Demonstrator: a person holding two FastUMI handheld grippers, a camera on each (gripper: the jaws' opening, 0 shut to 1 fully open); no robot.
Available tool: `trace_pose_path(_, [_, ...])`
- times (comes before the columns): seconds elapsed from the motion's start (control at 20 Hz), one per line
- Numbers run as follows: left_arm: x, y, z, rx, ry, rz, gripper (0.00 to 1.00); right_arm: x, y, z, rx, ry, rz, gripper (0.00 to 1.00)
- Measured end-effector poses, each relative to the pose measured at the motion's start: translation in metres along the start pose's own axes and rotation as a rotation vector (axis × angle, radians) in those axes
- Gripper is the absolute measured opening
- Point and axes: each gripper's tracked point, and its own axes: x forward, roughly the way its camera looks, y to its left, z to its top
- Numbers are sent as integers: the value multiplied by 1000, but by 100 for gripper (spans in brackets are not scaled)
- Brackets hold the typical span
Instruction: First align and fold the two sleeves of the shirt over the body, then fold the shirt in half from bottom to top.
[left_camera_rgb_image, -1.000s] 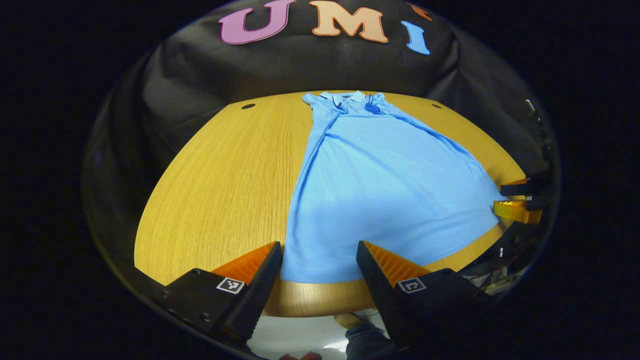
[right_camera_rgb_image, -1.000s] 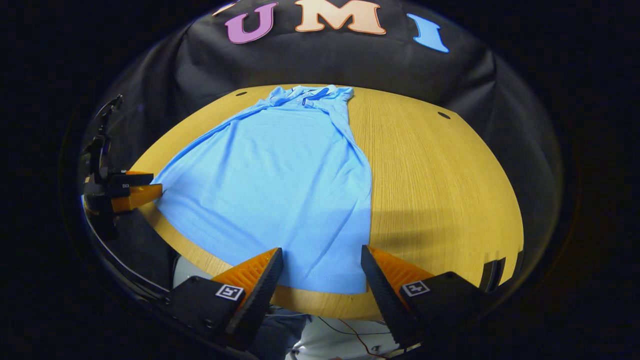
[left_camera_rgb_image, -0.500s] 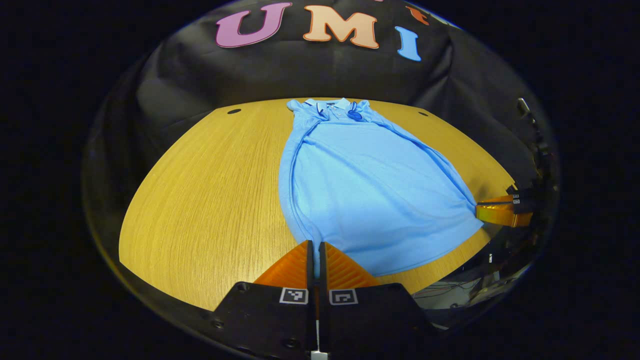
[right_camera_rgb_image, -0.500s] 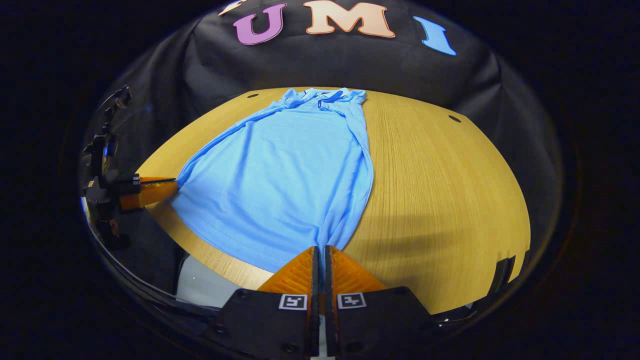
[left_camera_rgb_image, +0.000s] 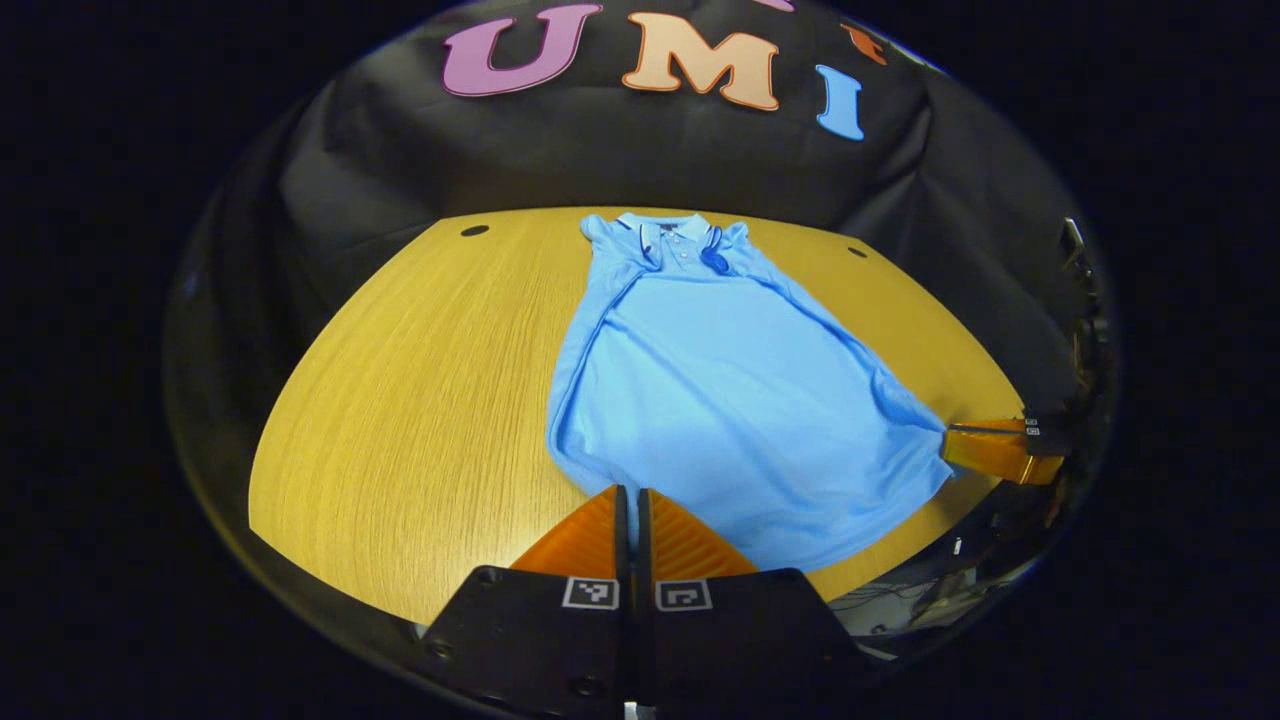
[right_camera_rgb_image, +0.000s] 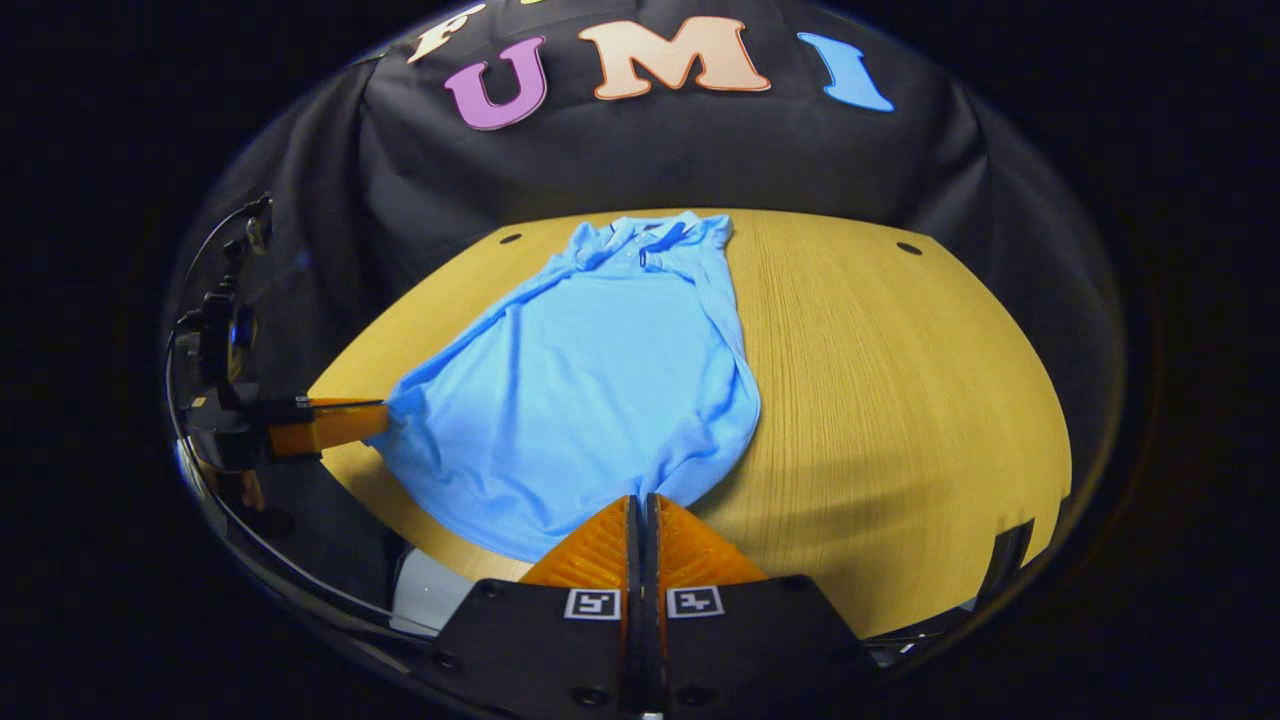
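A light blue polo shirt (left_camera_rgb_image: 720, 390) lies face up along a round wooden table (left_camera_rgb_image: 420, 400), its dark-trimmed collar (left_camera_rgb_image: 672, 228) toward the booth's black wall and its hem toward the near edge. Both sleeves are already folded in over the body, so the shirt makes a long narrow shape.

The left gripper (left_camera_rgb_image: 628, 492) is at the shirt's near left hem corner with its jaws brought together on the fabric, only a thin slit between them. The cloth puckers there and draws up into a small ridge. From the right gripper view, the same gripper (right_camera_rgb_image: 383, 420) comes in from the side, pinching that corner.

The right gripper (right_camera_rgb_image: 639, 500) has the opposite hem corner, jaws likewise closed on the cloth with creases running into them. In the left gripper view it (left_camera_rgb_image: 948, 438) bites the fabric at the table's far right rim, and the hem sags slightly between the two held corners.
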Motion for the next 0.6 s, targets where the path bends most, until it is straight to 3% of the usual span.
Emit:
trace_pose_path(0.3, [3,3,93,-38,-104,13,0,5,-4,103,32,-143,38,3])
trace_pose_path(0.6, [35,23,177,-63,-203,98,0,43,-19,208,83,-303,112,2])
